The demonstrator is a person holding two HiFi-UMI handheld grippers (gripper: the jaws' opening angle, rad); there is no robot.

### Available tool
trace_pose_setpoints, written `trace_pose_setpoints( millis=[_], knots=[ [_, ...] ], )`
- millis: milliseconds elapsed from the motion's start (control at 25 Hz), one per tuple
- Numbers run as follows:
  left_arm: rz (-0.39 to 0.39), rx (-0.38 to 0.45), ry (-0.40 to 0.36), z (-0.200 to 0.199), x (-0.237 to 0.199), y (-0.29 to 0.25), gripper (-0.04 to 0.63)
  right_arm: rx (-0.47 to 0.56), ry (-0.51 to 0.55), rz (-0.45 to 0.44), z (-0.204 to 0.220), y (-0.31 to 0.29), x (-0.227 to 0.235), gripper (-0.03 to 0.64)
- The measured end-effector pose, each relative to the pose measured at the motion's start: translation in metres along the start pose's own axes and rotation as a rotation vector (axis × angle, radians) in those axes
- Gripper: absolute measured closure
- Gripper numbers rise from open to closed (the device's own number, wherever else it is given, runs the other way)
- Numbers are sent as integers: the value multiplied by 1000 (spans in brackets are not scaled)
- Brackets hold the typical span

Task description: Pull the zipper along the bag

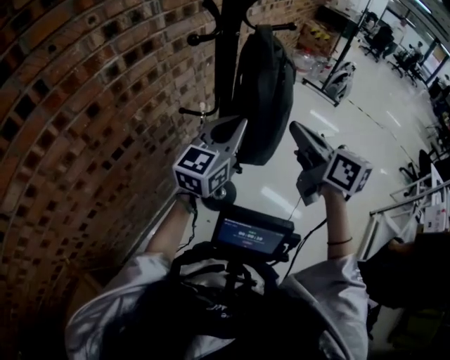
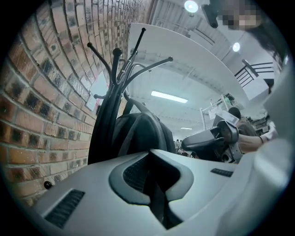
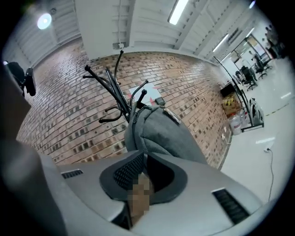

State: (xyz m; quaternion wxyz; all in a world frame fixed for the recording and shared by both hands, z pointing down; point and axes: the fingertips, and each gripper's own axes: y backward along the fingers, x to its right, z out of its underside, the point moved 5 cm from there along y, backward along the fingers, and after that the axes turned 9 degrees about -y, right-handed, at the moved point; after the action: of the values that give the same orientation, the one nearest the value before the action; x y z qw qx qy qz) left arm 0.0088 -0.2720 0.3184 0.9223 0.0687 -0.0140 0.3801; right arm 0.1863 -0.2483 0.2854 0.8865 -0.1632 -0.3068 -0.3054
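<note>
1 dark grey bag [image 1: 264,91] hung from a black coat rack [image 1: 225,56] that stood just beside a curved-looking brick wall [image 1: 84,105]. The bag drooped well above the floor, its top caught on the rack's upper hooks. Its zipper could not be made out in the head view.

2 grippers were raised near the bag's lower part. The left gripper [image 1: 241,123] pointed at the bag's lower left side, and the right gripper [image 1: 295,128] sat just off its lower right edge. In the left gripper view the jaws were together with nothing between them, and the bag [image 2: 138,133] and rack rose beyond their tips. In the right gripper view the jaws also stood together and empty, with the bag [image 3: 161,133] just past them. Neither gripper held the bag. Each carried a marker cube [image 1: 200,169] near the person's hand.

Below the grippers, a small lit screen [image 1: 252,232] sat on the person's chest rig.

The floor [image 1: 351,133] was pale and glossy, with light reflected on it. A metal frame [image 1: 337,77] stood on it beyond the bag, with boxes [image 1: 316,31] against the wall nearby. Office chairs [image 1: 383,35] stood far back in the open room. Long strip lights [image 3: 177,11] ran across a white ceiling.
</note>
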Motion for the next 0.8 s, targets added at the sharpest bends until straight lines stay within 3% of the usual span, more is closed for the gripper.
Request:
trace_pose_setpoints(
  millis=[240, 480, 640, 800],
  knots=[
    [-41, -17, 19, 10, -2, 23, 589, 59, 24, 52, 39, 13, 5, 597],
    [-82, -43, 61, 21, -5, 41, 589, 61, 28, 44, 73, 18, 1, 597],
    [-75, -55, 66, 29, 1, 48, 589, 63, 97, 55, 96, 18, 5, 597],
    [-64, -80, 55, 37, 9, 53, 589, 92, 196, 133, 106, 19, 7, 604]
  ],
)
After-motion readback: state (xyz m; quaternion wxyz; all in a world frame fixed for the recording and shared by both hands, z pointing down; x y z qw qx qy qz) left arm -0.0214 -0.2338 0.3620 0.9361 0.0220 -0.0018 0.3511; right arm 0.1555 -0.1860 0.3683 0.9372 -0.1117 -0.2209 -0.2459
